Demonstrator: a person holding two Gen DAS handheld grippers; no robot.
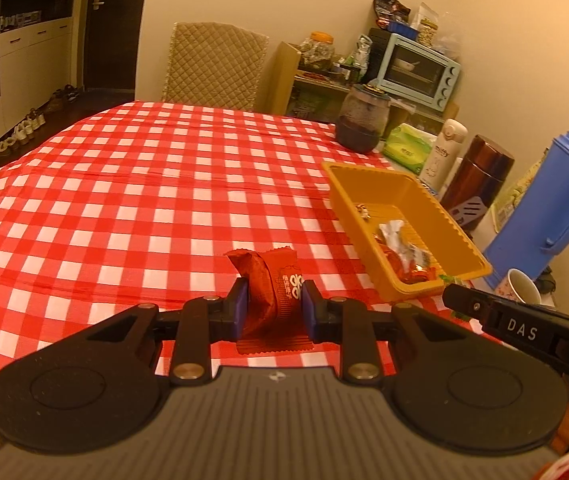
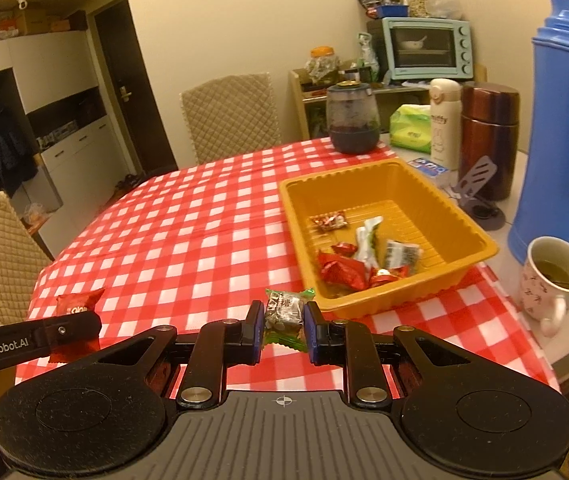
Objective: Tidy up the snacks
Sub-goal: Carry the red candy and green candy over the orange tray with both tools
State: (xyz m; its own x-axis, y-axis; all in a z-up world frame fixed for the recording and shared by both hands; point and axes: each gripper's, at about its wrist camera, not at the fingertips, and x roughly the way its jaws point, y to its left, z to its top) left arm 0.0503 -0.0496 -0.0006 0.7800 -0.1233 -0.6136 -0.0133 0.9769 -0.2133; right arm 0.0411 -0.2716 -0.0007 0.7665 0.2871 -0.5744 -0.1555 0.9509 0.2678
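We carry a snack in each hand toward the yellow tray (image 2: pixel 480 236). Our left gripper (image 1: pixel 274 300) pinches a red snack packet (image 1: pixel 272 284) across its middle, the blue pads (image 1: pixel 239 300) pressing both flat faces while the crimped ends stick out ahead of and behind the jaws. Our right gripper (image 2: pixel 284 322) is pressed in on a small green-wrapped candy (image 2: pixel 286 310), which sits squarely between its pads (image 2: pixel 311 330). The tray lies just ahead and a little to the right of the right gripper, and farther off to the right of the left one; several wrapped sweets (image 2: pixel 344 268) already rest on its ribbed floor. Both packets look light and soft: the foil crinkles and gives under the pads, so a middle grip across the filled part seems safer than one on a thin, slippery crimped edge, which could slide out. The red packet appears slightly squashed, so we judge that little force is needed; whether its contents are brittle we cannot tell from here. Beyond the tray on the right stand a mug of tea (image 2: pixel 552 280) and a blue thermos (image 2: pixel 568 120), both worth keeping clear of when we release over the tray.
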